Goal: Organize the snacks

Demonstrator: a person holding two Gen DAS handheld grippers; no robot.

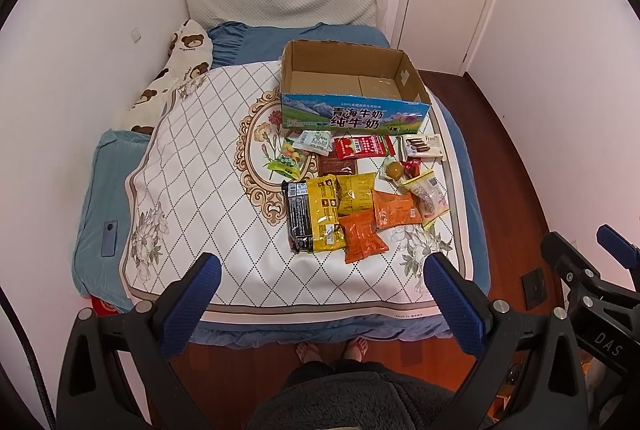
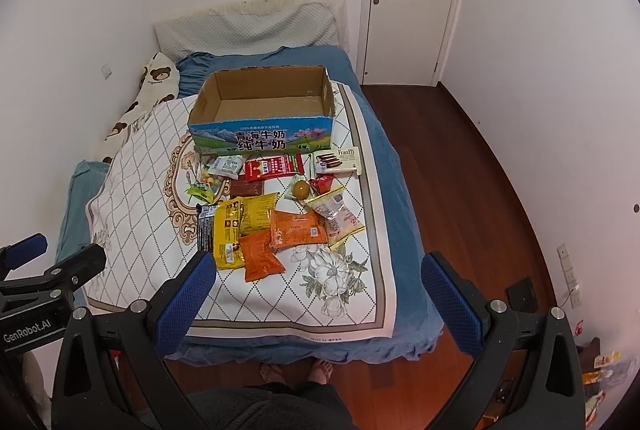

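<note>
Both my left gripper (image 1: pixel 320 294) and right gripper (image 2: pixel 316 290) hang spread, empty. Risk: slick overlapping orange foil packets (image 1: pixel 362 236) slip; open cardboard box (image 1: pixel 352 86) at 12 o'clock could shift on soft bed (image 1: pixel 224 158).

**Snacks and Box — Current Layout**

The open cardboard box (image 1: pixel 352 86) stands upright on the bed, interior empty. Snack packets (image 1: pixel 344 206) — yellow, orange, black, red, green — lie flat and partly overlapping just in front of its printed side.

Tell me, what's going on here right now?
Left gripper and right gripper: jaws open, holding nothing. Snacks on bed, box empty. Nothing blocking.
</note>
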